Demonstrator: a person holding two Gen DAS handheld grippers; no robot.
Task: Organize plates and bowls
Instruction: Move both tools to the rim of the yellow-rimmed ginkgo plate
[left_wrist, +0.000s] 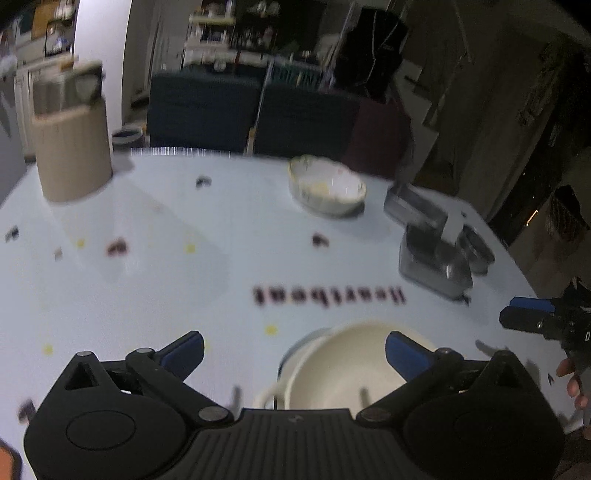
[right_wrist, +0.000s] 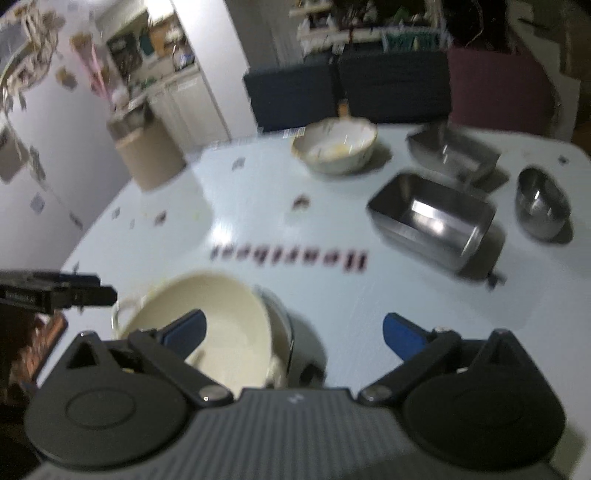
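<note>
Cream bowl (right_wrist: 207, 328) sits near the table (right_wrist: 332, 295) edge, both grippers spread.

Cream bowl (right_wrist: 207, 325) nested upright in handled white pot (right_wrist: 295, 332), near edge; patterned bowl (right_wrist: 336, 147) upright, far side.

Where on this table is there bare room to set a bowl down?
Bare: the stretch between the canister, the patterned bowl and the lettering. Crowded: the steel tins and steel bowl on the right; cream bowl near.
</note>
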